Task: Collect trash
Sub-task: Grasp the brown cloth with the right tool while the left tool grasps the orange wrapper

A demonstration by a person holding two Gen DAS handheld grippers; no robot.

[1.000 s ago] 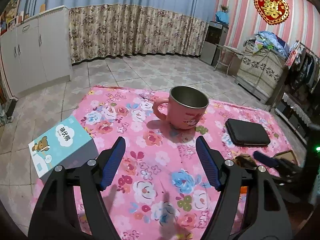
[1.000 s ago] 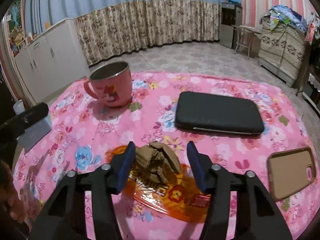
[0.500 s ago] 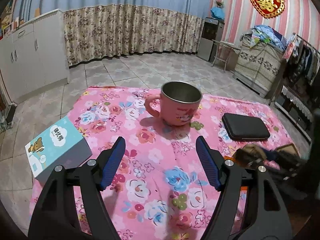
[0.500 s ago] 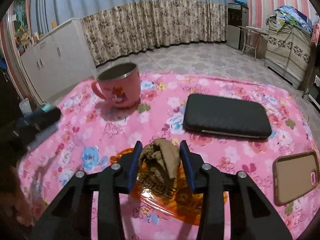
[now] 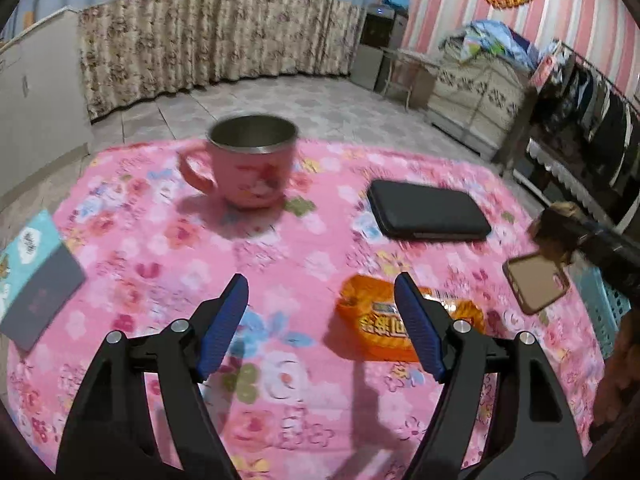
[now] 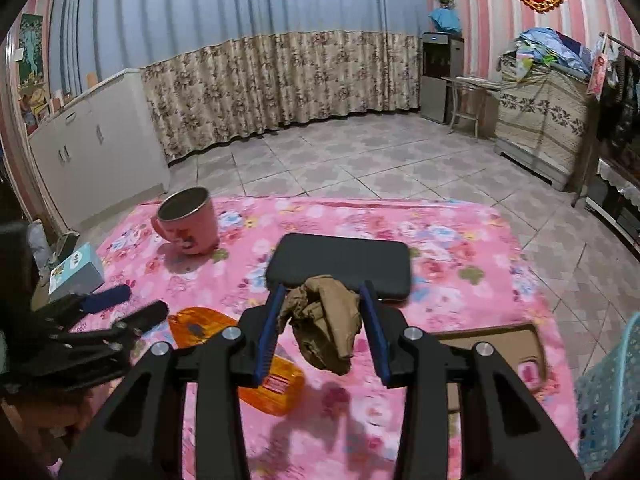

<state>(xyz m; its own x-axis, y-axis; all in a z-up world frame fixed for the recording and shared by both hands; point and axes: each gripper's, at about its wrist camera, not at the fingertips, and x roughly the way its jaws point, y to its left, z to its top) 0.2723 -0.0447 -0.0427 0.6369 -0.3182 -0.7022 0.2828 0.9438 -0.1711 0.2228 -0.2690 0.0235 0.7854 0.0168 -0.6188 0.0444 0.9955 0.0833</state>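
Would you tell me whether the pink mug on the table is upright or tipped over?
Upright. The pink mug stands on its base on the floral tablecloth, steel rim facing up, handle out to the side.

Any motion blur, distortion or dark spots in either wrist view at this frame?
Left wrist view: pink mug and floral cloth smeared by motion, the left hand-held gripper sharp. Right wrist view: much crisper, crumpled brown paper clear. Both: strong fisheye curvature, dark corners, dim indoor light.

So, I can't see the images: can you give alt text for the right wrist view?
The right gripper holds a crumpled brown wad above a pink floral tablecloth; an orange wrapper, a black case and a pink mug lie below.
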